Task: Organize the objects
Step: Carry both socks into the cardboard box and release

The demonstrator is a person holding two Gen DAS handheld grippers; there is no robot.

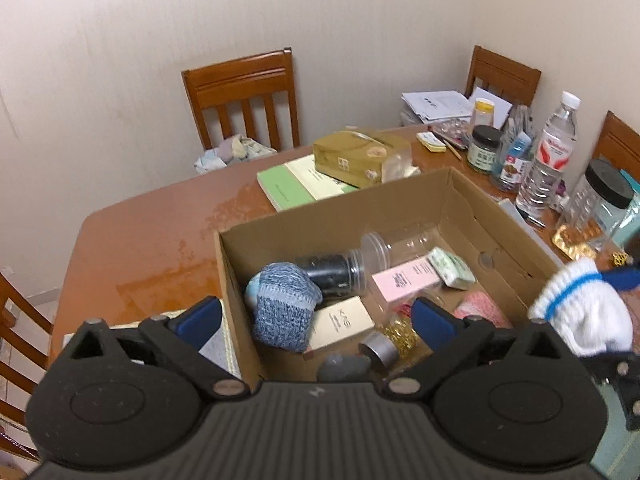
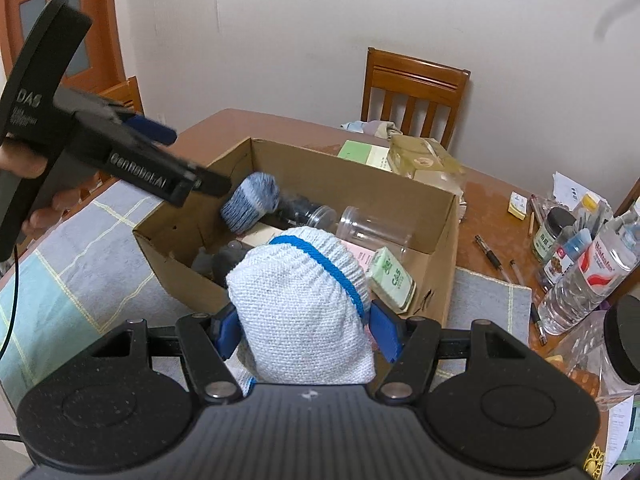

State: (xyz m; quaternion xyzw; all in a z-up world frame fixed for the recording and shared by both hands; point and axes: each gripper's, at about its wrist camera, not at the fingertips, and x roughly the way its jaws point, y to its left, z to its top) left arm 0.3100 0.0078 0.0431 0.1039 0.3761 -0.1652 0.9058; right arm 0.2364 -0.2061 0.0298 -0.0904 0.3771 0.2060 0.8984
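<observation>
An open cardboard box (image 1: 344,216) sits on the wooden table and holds a blue knit roll (image 1: 284,308), clear jars, a pink box (image 1: 408,280), a cream box, a green packet (image 1: 452,268) and gold clips. My left gripper (image 1: 316,320) is open and empty above the box's near left corner. My right gripper (image 2: 306,330) is shut on a white knit glove bundle (image 2: 300,308) with a blue band, held above the box's (image 2: 360,196) near edge. The bundle also shows in the left wrist view (image 1: 580,304). The left gripper shows in the right wrist view (image 2: 160,152).
A tissue pack (image 1: 360,156) lies on green books (image 1: 288,184) behind the box. A water bottle (image 1: 548,156), jars, pens and papers crowd the right side. Chairs (image 1: 244,96) stand around the table. A checked cloth (image 2: 80,248) lies under the box.
</observation>
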